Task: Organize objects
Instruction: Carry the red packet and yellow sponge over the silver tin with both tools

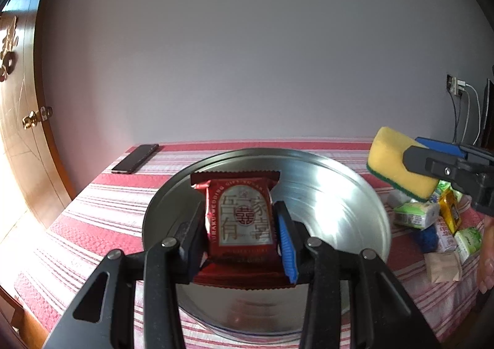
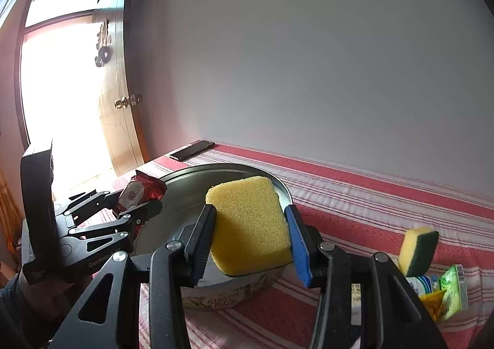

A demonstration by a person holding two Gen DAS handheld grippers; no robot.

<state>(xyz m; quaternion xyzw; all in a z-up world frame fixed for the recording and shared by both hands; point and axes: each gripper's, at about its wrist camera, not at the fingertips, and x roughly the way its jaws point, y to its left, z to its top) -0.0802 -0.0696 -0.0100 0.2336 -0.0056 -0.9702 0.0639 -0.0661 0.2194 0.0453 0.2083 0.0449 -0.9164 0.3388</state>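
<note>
Snack packet [image 1: 244, 222], red foil with a silver label, sits clamped between the jaws of my left gripper [image 1: 244, 237], held over the round metal tin [image 1: 355, 194] on the table with the red-and-white striped cloth [image 1: 102, 213]. I see the black finger on one side of the packet and the blue-padded finger [image 1: 285, 244] on the other, both pressing its edges. My right gripper [image 2: 251, 236] is closed on a yellow sponge [image 2: 250, 225], whose green scouring layer shows along its lower edge in the left wrist view; the sponge hangs above the tin's near rim. From the right wrist view the left gripper [image 2: 142, 203] appears at the left with the packet [image 2: 139, 191] raised at the tin's left edge. A second sponge [image 2: 418, 250], yellow with a dark green face, stands tilted on a heap of small packets [image 2: 444, 290] to the right of the tin. A dark phone [image 1: 136, 159] lies flat at the cloth's far left corner, well apart from the tin. A wooden door [image 2: 123, 95] stands open beyond the table, with bright light behind it.
</note>
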